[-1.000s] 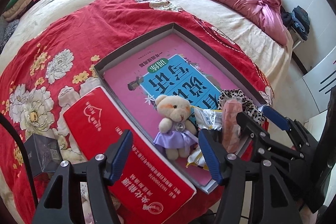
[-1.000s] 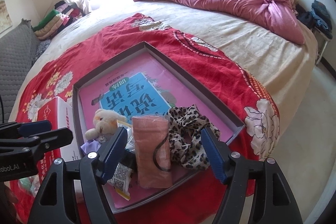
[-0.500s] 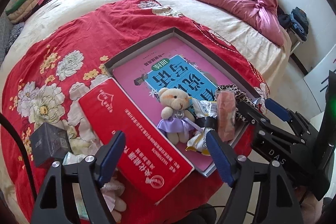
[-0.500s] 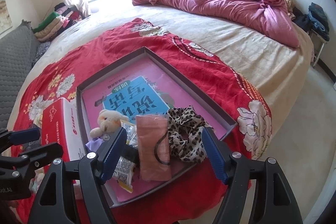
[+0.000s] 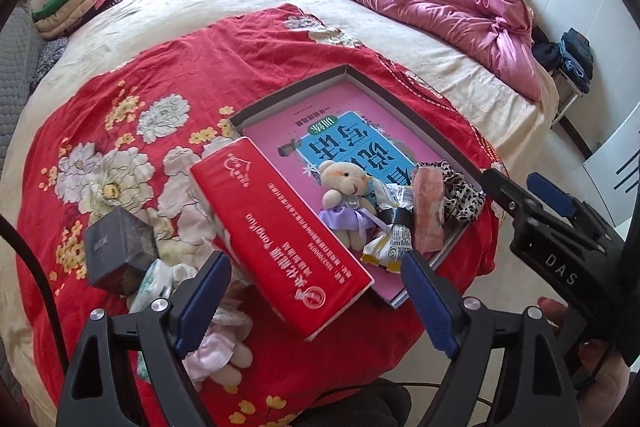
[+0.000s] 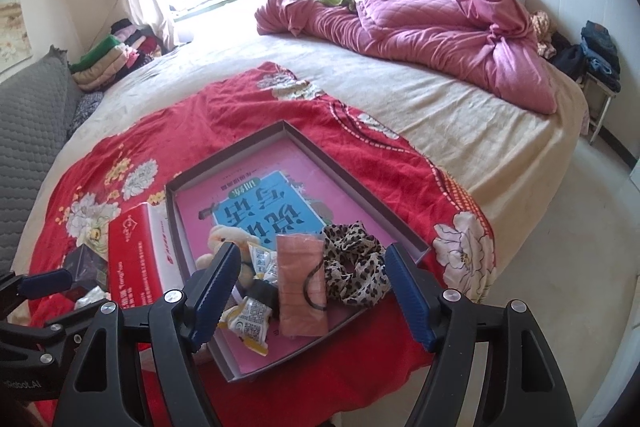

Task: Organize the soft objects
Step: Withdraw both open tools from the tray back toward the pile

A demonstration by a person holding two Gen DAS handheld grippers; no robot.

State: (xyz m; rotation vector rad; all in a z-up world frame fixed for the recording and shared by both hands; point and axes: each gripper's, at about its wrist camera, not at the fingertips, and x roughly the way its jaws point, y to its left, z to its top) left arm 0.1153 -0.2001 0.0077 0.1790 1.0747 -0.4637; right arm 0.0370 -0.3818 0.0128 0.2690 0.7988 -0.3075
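A shallow grey box [image 5: 404,98] [image 6: 224,163] lies on the red flowered cloth [image 5: 168,79] and holds a pink book. In its near corner lie a small teddy bear [image 5: 349,193] [image 6: 226,241], a snack packet [image 5: 390,245] [image 6: 248,323], a pink cloth pouch [image 5: 428,211] [image 6: 301,287] and a leopard scrunchie [image 5: 460,193] [image 6: 354,267]. My left gripper [image 5: 316,301] is open and empty, held back from the red tissue pack [image 5: 280,231] [image 6: 132,259]. My right gripper [image 6: 310,293] is open and empty, above the box's near edge.
A dark small box [image 5: 116,247], a white-green packet [image 5: 154,281] and a pink plush toy [image 5: 218,351] lie at the cloth's near left. A crumpled pink quilt [image 6: 420,27] lies at the far side of the bed. Folded clothes [image 6: 108,59] are stacked at the far left.
Both grippers have pulled back and up from the box, so the objects look smaller and farther. Both stayed open. The objects in the box have not moved.
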